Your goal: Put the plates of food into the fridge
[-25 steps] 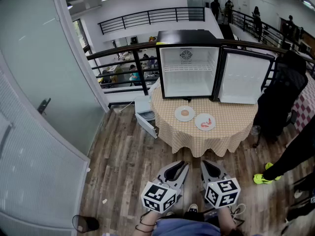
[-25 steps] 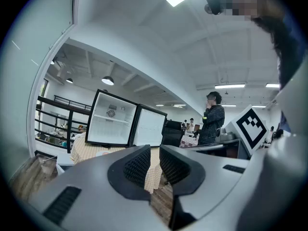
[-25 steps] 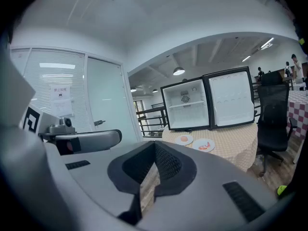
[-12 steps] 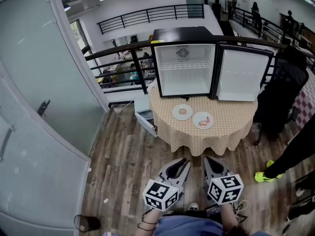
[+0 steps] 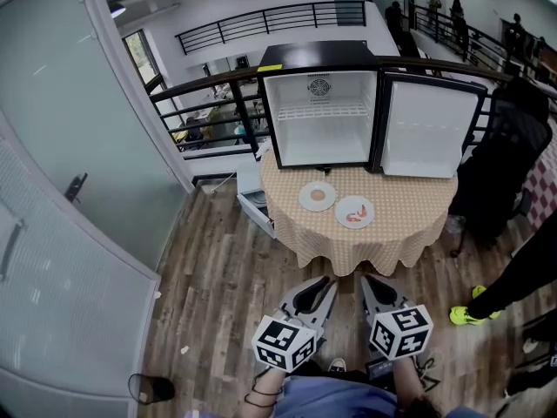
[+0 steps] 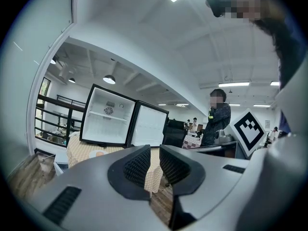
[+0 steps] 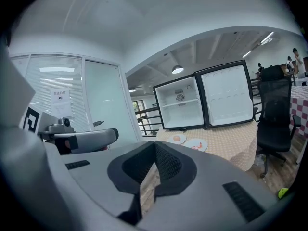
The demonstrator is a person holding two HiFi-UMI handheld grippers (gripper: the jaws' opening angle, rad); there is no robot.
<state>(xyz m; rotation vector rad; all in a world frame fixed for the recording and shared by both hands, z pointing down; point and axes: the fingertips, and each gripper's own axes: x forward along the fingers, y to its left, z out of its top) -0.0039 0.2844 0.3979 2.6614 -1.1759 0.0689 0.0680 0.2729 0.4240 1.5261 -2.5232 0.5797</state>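
Note:
Two white plates stand on the round checked table (image 5: 392, 233) ahead of me. The left plate (image 5: 317, 196) carries a brownish piece of food and the right plate (image 5: 354, 212) something red-orange. Behind them on the table is the small fridge (image 5: 322, 120), empty, its door (image 5: 425, 124) swung out to the right. Both grippers hang low over the wood floor, well short of the table. My left gripper (image 5: 322, 286) (image 6: 155, 150) has a narrow gap between its pads and holds nothing. My right gripper (image 5: 366, 282) (image 7: 154, 146) has its tips together, empty. The plates (image 7: 177, 138) (image 7: 196, 145) also show in the right gripper view.
A black office chair (image 5: 500, 159) stands right of the table. At the right edge is a person's leg with a yellow-green shoe (image 5: 461, 314). A white open box (image 5: 257, 205) lies on the floor left of the table. A glass wall (image 5: 78, 146) runs along the left, a railing (image 5: 218, 103) behind.
The fridge and table have drifted slightly left and look a little nearer in the head view. Both grippers keep their place and their jaws look unchanged.

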